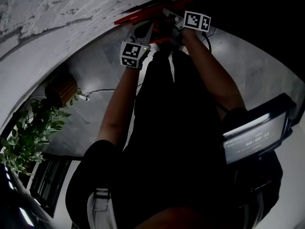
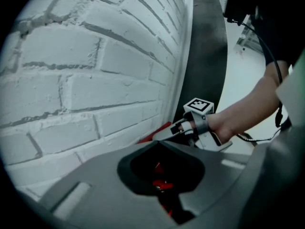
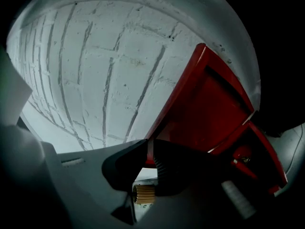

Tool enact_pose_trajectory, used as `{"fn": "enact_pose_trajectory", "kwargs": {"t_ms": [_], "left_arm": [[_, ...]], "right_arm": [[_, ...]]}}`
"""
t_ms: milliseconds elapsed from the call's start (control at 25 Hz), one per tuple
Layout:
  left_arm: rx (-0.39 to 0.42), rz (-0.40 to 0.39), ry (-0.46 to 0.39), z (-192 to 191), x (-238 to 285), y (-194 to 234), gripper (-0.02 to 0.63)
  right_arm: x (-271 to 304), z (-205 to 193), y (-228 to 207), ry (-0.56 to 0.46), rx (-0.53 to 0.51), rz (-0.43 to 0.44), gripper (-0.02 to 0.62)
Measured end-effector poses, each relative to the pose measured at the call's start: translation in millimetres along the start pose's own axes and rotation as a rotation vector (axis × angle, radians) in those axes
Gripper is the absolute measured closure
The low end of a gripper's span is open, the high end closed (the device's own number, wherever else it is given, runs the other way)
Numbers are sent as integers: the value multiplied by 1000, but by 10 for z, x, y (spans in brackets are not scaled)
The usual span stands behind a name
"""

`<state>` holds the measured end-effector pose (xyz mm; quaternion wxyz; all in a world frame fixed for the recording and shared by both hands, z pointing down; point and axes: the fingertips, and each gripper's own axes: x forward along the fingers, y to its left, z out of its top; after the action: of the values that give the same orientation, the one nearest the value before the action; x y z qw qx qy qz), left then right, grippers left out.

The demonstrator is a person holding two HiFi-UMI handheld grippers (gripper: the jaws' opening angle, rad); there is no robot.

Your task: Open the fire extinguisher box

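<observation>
- Fire extinguisher box (image 1: 137, 17), red, set against white brick wall (image 1: 57, 8) at the far top of head view, just beyond both outstretched arms.
- Right gripper (image 3: 148, 157) clenched on the thin edge of the red door (image 3: 209, 104): dark pad on one side, ribbed pad on the other, red metal pinched between.
- Left gripper (image 2: 161, 178) drawn nearly together as well, with a sliver of red piece (image 2: 162, 185) caught in the dark gap. Too dim to say which part of the box, so taken for a grip by judgement only.
- From left gripper view, right gripper and its marker cube (image 2: 198, 105) just beside the wall, at the box's red edge.
- Step in hand, as judged: swinging the door out. Panel standing at an angle to the bricks rather than flat against them, so opening begun but not finished.
- Next move, likely: pull with the right along an arc about the hinge, not straight back. Firm pinch on that thin edge throughout, and the left steadying the body of the box.
- Risks: slipping off the narrow sheet metal, or snagging on the small hardware (image 3: 243, 159) at the panel's lower right.
</observation>
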<state>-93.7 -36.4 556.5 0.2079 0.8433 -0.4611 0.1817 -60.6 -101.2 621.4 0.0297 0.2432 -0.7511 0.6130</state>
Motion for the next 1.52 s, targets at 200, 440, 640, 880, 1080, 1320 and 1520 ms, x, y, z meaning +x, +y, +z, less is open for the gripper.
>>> {"fn": "enact_pose_trajectory", "kwargs": {"t_ms": [200,440,640,880,1080,1320,1520], "left_arm": [[-1,14,-24,120,-28,56,604],[-28,10,-105,459,-159,26,604],[-4,3,-149,661,-407,-76,604],[39,-16,-245,1078,-958,-357,604],[37,-39,-342,1503,-1464,-558,604],[44,-49,-421,1751,-1718,-562,604],[83,-70,-427,1806,-1677,-542,604]], "right_arm": [[7,113,21,12,-35,-2,568],[-86,142,495,47,-177,69,566],[-240,23,1019,103,-380,89,561],[-629,-146,1873,100,-654,189,568],[-1036,-269,2518,42,-912,233,580],[-1174,-275,2933,-54,-1031,322,584],[-1161,-223,3158,-74,-1067,355,584]]}}
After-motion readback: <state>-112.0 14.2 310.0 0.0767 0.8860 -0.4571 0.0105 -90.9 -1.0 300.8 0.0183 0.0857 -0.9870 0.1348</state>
